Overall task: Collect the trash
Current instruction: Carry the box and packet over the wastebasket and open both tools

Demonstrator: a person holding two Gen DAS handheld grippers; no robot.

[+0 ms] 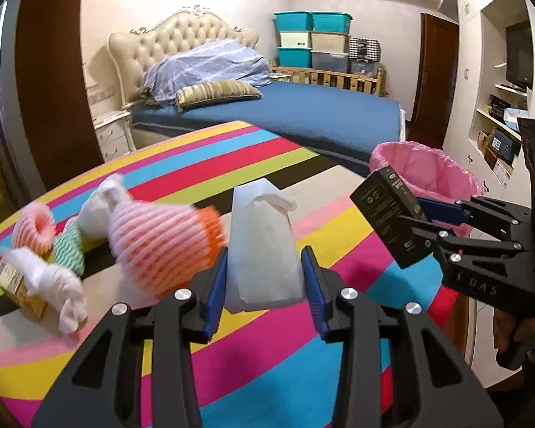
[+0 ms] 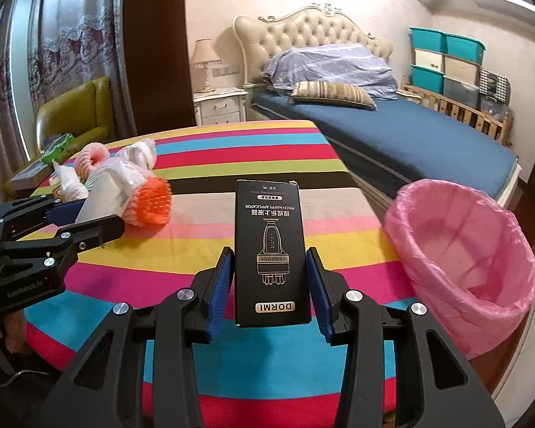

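Observation:
My left gripper point(image 1: 265, 265) is shut on a white paper bag point(image 1: 262, 246), lifted above the striped table point(image 1: 303, 374). The right gripper point(image 2: 271, 267) is shut on a black DORMI box point(image 2: 269, 253), upright between its blue pads. Seen from the left wrist, the right gripper point(image 1: 419, 214) holds the black box point(image 1: 387, 214) just in front of the pink-lined bin point(image 1: 442, 174). From the right wrist, the left gripper point(image 2: 89, 219) with the white bag point(image 2: 101, 196) is at the left. The pink-lined bin point(image 2: 463, 249) stands at the table's right edge.
Loose trash lies on the left of the table: pink and orange foam fruit nets point(image 1: 160, 239), a foam ring point(image 1: 34, 228), crumpled white tissue point(image 1: 53, 281), a green-striped wrapper point(image 1: 69, 249), a yellow packet point(image 1: 14, 278). A bed point(image 1: 285, 110) stands beyond. A hand point(image 1: 520, 335) grips the right handle.

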